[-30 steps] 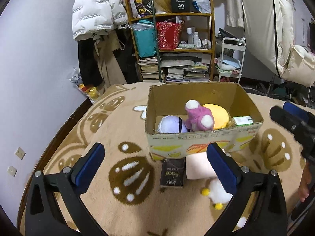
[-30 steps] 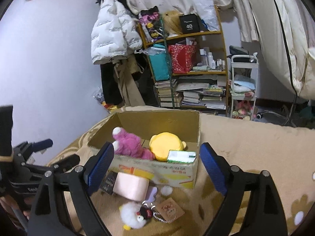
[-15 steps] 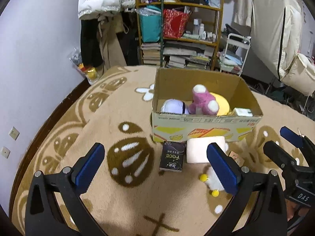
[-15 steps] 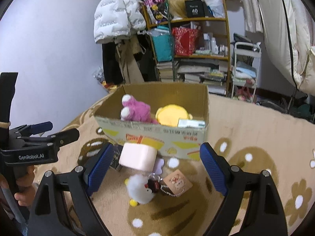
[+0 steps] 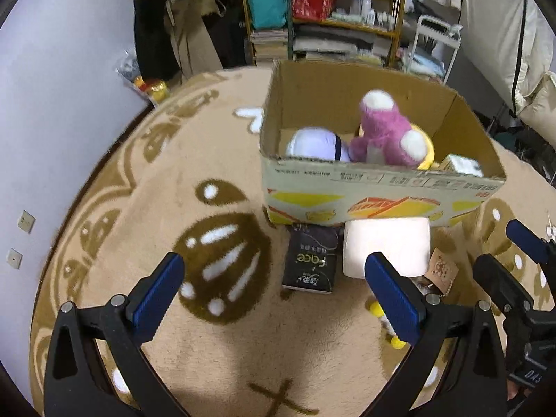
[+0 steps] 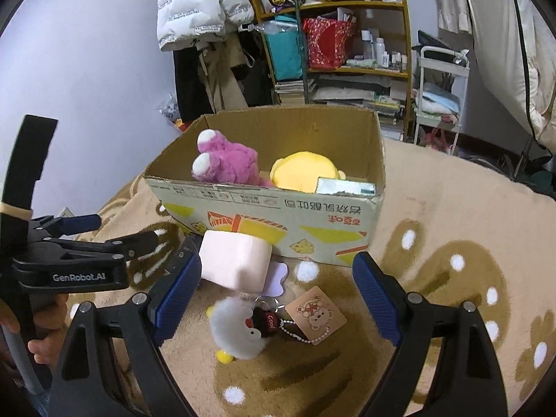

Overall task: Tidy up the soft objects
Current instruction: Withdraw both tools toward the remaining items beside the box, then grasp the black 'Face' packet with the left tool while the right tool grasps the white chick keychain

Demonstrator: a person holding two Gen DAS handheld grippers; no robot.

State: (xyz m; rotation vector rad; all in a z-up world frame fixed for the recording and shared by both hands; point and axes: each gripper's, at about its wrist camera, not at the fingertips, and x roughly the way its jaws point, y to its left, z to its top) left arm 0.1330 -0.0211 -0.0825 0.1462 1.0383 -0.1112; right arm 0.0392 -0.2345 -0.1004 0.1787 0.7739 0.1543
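A cardboard box [image 5: 375,194] [image 6: 278,215] stands on the rug and holds a pink plush [image 5: 385,132] [image 6: 226,160], a yellow plush [image 6: 305,170], a lilac plush [image 5: 312,144] and a small carton [image 6: 344,186]. In front of it lie a pale pink cushion block [image 5: 385,246] [image 6: 236,260], a black packet [image 5: 311,260] and a white fluffy chick toy [image 6: 236,326] with a tag [image 6: 319,316]. My left gripper [image 5: 278,292] is open over the black packet. My right gripper [image 6: 278,292] is open above the chick toy.
A patterned beige rug [image 5: 173,208] covers the floor. A shelf unit [image 6: 333,45] with bags and books, hanging coats [image 6: 205,10] and a white trolley [image 6: 438,93] stand behind the box. The wall [image 5: 52,121] is at the left.
Both grippers have dropped lower and tilted down toward the objects in front of the box, which now look larger. Both stay open and empty.
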